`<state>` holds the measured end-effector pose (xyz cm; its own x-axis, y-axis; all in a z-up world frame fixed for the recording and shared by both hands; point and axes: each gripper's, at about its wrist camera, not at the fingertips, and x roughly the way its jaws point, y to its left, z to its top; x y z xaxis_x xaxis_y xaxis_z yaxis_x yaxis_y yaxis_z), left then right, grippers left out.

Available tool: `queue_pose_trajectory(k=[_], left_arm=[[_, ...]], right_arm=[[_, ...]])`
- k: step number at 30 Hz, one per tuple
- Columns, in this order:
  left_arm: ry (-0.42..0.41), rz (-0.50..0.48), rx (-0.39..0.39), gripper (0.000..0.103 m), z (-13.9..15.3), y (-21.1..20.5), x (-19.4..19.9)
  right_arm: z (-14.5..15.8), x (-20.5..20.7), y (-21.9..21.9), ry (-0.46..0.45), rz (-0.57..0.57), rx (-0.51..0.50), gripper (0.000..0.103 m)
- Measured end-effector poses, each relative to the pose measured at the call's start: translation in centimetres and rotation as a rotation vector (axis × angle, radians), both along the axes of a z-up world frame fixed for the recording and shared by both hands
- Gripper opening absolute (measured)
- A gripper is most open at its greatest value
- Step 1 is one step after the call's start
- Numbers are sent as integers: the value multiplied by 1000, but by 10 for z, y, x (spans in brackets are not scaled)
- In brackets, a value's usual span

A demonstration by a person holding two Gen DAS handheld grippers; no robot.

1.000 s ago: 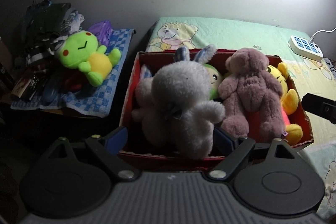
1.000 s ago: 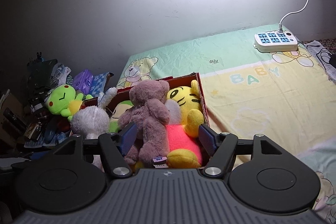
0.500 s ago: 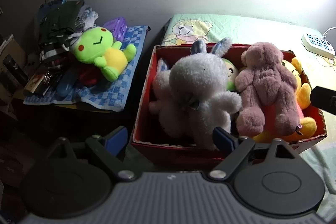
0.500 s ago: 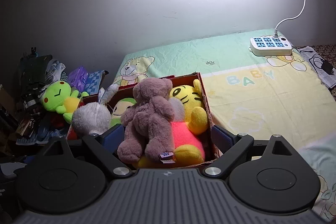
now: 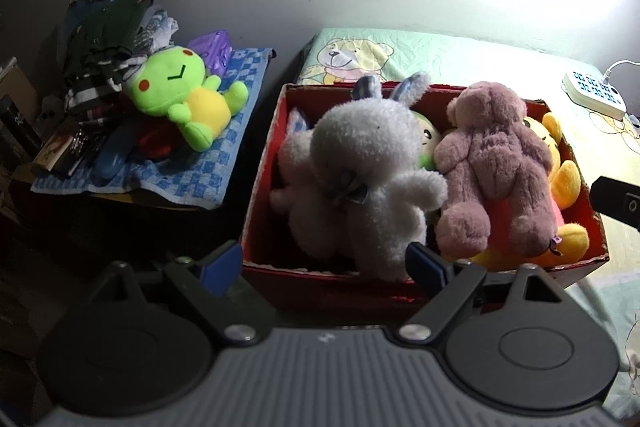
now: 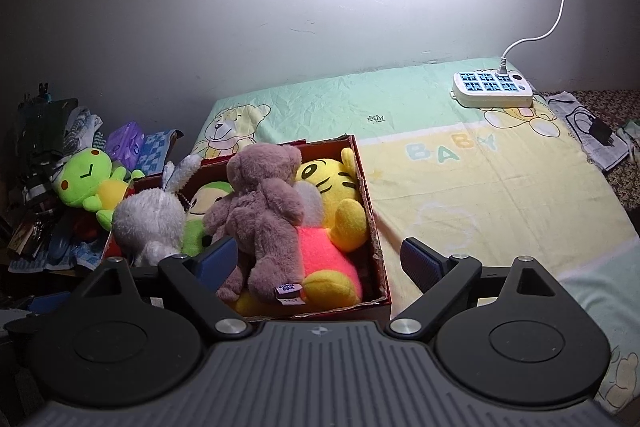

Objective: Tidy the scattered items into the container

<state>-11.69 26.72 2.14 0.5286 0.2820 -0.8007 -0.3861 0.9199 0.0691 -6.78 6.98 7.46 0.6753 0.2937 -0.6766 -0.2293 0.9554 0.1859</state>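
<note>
A red cardboard box (image 5: 264, 163) (image 6: 370, 203) sits on the bed and holds a grey rabbit plush (image 5: 360, 179) (image 6: 148, 215), a mauve bear (image 5: 492, 163) (image 6: 264, 211), a yellow and pink tiger plush (image 6: 336, 211) (image 5: 560, 171) and a green-faced plush (image 6: 204, 203). A green frog plush (image 5: 180, 95) (image 6: 88, 179) lies outside the box on a blue checked cloth (image 5: 216, 171). My left gripper (image 5: 324, 267) is open and empty, just short of the box's near wall. My right gripper (image 6: 320, 263) is open and empty, above the box's near right corner.
A white power strip (image 6: 492, 93) (image 5: 596, 93) with its cable lies at the back of the bed. Dark clothes (image 5: 108, 35), a purple bag (image 5: 212, 47) and small clutter crowd the side table to the left. A wall stands behind. A charger on paper (image 6: 596, 131) lies far right.
Both grippers have drawn back from the box. The right gripper's jaws have opened wider off the mauve bear. The plush toys have stayed in the box.
</note>
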Motion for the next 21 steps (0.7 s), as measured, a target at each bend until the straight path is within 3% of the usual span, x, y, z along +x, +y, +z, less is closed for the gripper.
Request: queue_pose_trajectory(k=[4,12,21], left_arm=[[21,-34,-75,88,-1,-3,3],[71,-29,11,88,-10,-8,8],[92,-14,15,89,-15,-4,10]], right_arm=[[-1,-1,0,-6,-17,-28,91],[-12,7,-5,51,-52,-14,91],[-18,20,7,101,4,6,91]])
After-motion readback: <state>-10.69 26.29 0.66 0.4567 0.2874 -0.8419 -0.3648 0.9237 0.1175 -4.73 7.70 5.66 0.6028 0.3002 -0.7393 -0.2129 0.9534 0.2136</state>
